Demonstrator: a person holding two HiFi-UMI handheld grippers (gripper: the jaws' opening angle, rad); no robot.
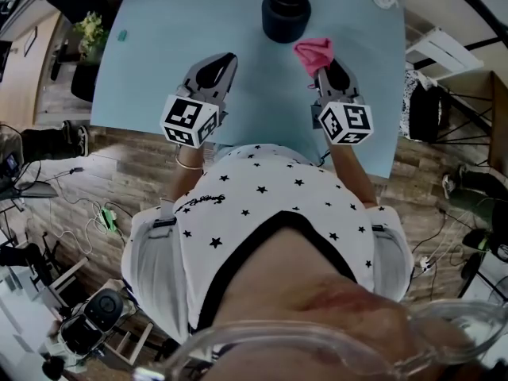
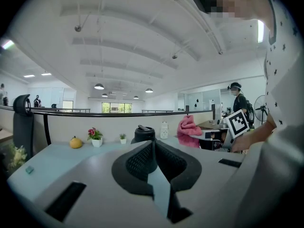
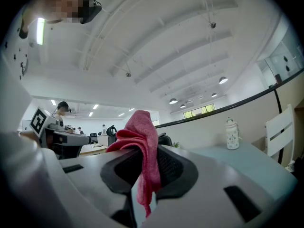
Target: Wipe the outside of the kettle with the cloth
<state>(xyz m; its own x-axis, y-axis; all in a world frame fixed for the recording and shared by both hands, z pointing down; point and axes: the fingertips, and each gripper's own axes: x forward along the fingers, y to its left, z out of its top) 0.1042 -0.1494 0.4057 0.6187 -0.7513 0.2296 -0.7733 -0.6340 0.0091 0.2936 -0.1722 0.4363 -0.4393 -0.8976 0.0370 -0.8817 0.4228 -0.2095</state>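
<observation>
**Right gripper clamps pink cloth just beside kettle, left gripper shut and empty**

Your right gripper point(image 1: 324, 73) is clenched on the cloth point(image 1: 313, 52). In the right gripper view the jaws pinch the pink fabric point(image 3: 142, 146) between them, one bunch standing above the tips and a tail hanging down between the pads. The cloth sits just to the right of the kettle point(image 1: 286, 10) and on your side of it, close to the base. You can't tell from any view whether it touches.

The kettle is black, upright, lid on, at the far middle of the light blue table point(image 1: 159, 62). In the right gripper view only a dark edge of it point(image 3: 165, 138) shows behind the cloth.

Your left gripper point(image 1: 225, 60) is left of the kettle and nearer to you, clear of it. Its jaws are pressed together at the tips with nothing between them, and the left gripper view has the kettle point(image 2: 143, 134) straight beyond the tips point(image 2: 153, 145). That view also catches the cloth point(image 2: 189, 129) to the right of the kettle.

Other stuff by kettle:
- white bottle point(image 2: 164, 129) behind it, to the right
- small teal item point(image 1: 122, 36) well to its left
- orange fruit point(image 2: 75, 142) and flower pot point(image 2: 96, 137) beyond the table's left part
- white chair point(image 1: 444, 50) off the table, right of the kettle
</observation>
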